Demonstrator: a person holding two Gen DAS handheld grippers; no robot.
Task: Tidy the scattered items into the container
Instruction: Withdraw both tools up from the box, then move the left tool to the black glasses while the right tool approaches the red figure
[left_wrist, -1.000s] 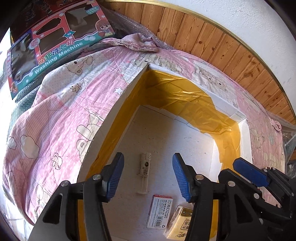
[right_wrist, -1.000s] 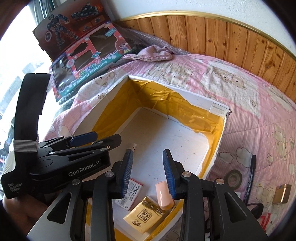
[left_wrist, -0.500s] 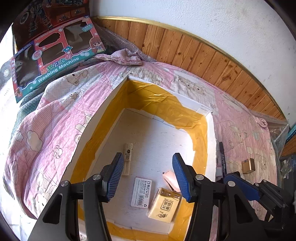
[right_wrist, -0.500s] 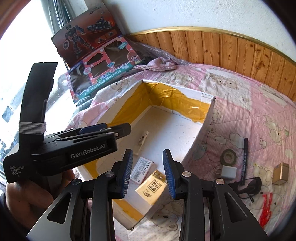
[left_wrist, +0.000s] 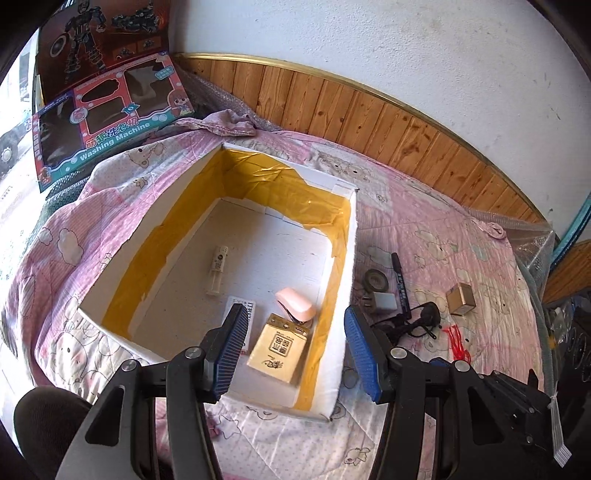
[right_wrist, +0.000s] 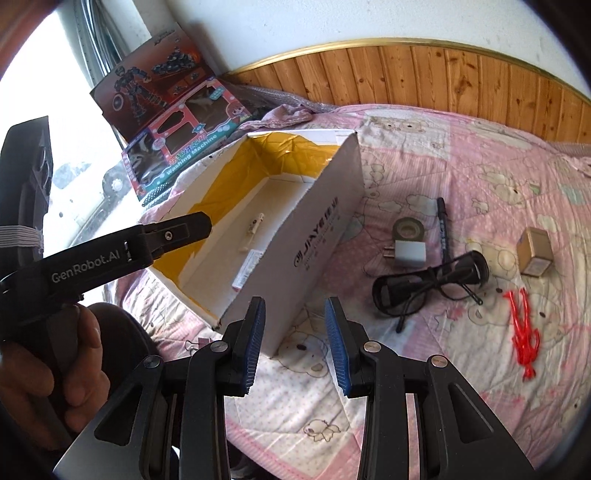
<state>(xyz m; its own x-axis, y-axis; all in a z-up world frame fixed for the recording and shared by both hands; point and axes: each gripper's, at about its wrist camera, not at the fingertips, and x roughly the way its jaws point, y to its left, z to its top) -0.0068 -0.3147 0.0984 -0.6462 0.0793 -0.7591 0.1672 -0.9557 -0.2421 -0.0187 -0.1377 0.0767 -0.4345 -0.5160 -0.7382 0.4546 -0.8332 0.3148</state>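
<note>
A white box (left_wrist: 155, 218) (right_wrist: 321, 221) lined with yellow tape sits on the pink quilt. Inside lie a pink stapler (left_wrist: 295, 304), a tan packet (left_wrist: 277, 347), a white card (left_wrist: 248, 317) and a small syringe (left_wrist: 218, 267) (right_wrist: 253, 230). My left gripper (left_wrist: 293, 345) hovers open above the box's near end, holding nothing. My right gripper (right_wrist: 295, 345) is open and empty, near the box's outer front corner. To the right on the quilt lie black glasses (right_wrist: 432, 282) (left_wrist: 410, 325), a white plug (right_wrist: 408, 254) (left_wrist: 382, 301), a tape roll (right_wrist: 408, 229) (left_wrist: 376, 280), a black marker (right_wrist: 442, 225) (left_wrist: 399, 280), a small brown box (right_wrist: 535, 251) (left_wrist: 461, 298) and a red plastic piece (right_wrist: 524, 332) (left_wrist: 456, 343).
Toy boxes (left_wrist: 107, 122) (right_wrist: 177, 147) lean at the far left by a wood-panelled wall (left_wrist: 369, 122). A hand (right_wrist: 51, 358) holds the left gripper's handle. Bubble wrap (left_wrist: 532, 243) lies at the quilt's right edge.
The right gripper let the pink stapler fall into the box, then both grippers pulled back and up, out of the box. The right one swung right, bringing the scattered items into view.
</note>
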